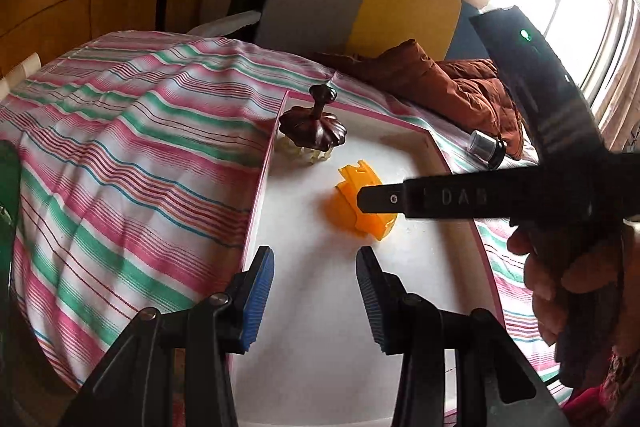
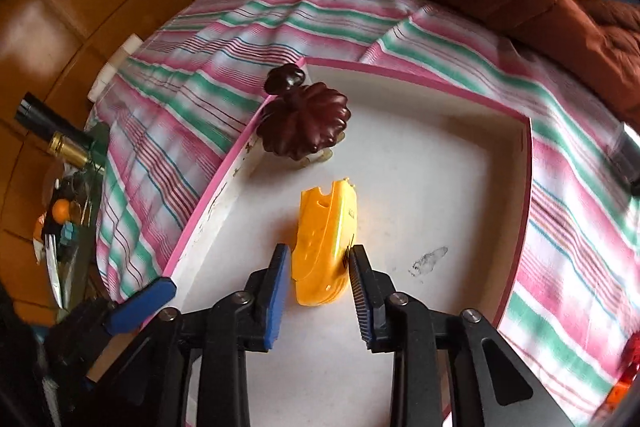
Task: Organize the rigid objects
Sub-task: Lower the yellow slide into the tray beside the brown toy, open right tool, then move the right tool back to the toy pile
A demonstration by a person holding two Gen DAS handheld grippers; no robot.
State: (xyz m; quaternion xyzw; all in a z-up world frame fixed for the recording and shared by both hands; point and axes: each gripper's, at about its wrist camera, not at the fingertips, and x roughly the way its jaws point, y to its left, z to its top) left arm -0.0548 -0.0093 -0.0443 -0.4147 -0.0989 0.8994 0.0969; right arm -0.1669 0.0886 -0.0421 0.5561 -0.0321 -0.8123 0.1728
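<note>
Centrally, in both wrist views, a shallow white tray with a pink rim (image 1: 260, 187) (image 2: 208, 203) rests on a cloth striped in pink, green and white (image 1: 120, 167) (image 2: 580, 227). 2 objects lie inside it. A yellow plastic piece (image 1: 352, 203) (image 2: 324, 243) sits on the tray floor near the middle of each frame. A dark brown scalloped lid with a knob (image 1: 312, 127) (image 2: 304, 123) stands at the tray's left wall, toward the upper middle of the frame, atop something pale that is too hidden to name.

Left gripper (image 1: 316, 295): jaws spread wide, nothing between them, held over the bare tray floor at lower centre of the left wrist view, with the yellow piece just beyond the tips.

Right gripper (image 2: 320, 275): jaws parted on either side of the near end of the yellow piece; the right finger appears to meet its edge, the left finger (image 2: 276, 283) stands just clear. Whether any grip is applied cannot be told. In the left wrist view this tool enters from the right edge, 1 black finger crossing in front of the yellow piece.

A rust-brown garment (image 1: 460, 87) (image 2: 560, 19) lies past the tray, in the upper right of the frame.
</note>
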